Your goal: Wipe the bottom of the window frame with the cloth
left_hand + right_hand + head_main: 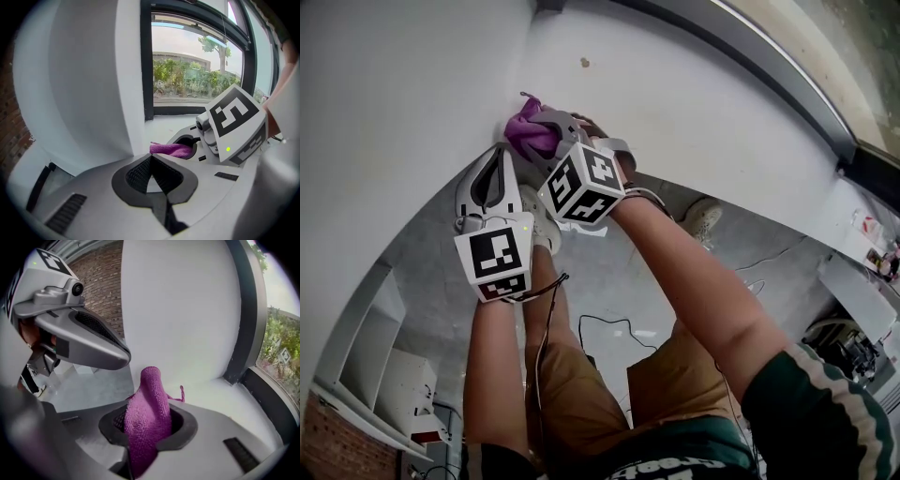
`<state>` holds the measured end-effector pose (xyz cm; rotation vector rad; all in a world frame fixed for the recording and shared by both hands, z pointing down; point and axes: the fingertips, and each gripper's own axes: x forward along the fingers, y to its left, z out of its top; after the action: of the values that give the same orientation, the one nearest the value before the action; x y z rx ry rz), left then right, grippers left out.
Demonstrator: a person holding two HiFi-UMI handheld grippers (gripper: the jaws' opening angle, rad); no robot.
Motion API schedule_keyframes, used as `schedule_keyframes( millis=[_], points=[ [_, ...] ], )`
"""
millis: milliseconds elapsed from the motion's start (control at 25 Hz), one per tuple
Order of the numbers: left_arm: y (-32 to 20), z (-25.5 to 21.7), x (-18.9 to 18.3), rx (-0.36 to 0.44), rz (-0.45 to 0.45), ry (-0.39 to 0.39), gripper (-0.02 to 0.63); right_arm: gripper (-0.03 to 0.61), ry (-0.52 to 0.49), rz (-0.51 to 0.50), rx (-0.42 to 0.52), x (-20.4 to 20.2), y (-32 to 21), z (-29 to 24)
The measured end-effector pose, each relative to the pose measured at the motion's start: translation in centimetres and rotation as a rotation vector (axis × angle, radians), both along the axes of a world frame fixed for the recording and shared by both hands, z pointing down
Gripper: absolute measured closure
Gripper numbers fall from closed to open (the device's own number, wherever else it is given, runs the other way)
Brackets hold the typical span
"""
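Cloth (151, 394) sits clamped in the right gripper (146, 430); window frame (271, 397) bottom ahead looks not yet wiped; left gripper (151, 177) closed, empty

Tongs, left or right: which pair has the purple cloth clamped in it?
The right tongs: they are shut on the purple cloth, which sticks out past the tips. The left tongs are shut with nothing between them.

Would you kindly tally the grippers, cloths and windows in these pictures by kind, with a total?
Purple cloth: 1
Grippers: 2, the left gripper with jaws together on nothing, the right gripper with jaws shut on the cloth
Window: 1
Total: 4
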<state>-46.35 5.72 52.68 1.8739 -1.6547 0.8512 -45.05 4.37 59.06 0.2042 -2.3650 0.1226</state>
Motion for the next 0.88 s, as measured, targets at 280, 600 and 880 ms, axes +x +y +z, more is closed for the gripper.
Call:
schedule_keyframes(
  millis=[280, 600, 880],
  points=[
    [-0.7, 0.3, 1.3, -0.010, 0.017, 0.010, 0.604, 0.491, -0.007, -0.070, 0.004, -0.1, -0.6, 0.1],
    [-2.4, 0.2, 2.4, -0.015, 0.013, 0.026, 0.604, 0.489, -0.032, -0.123, -0.006, 0.1, -2.2, 0.0],
    [-4.9, 0.4, 3.5, -0.014, 0.017, 0.037, 0.604, 0.489, -0.030, -0.131, 0.004, 0.8, -6.2, 0.2]
  ],
)
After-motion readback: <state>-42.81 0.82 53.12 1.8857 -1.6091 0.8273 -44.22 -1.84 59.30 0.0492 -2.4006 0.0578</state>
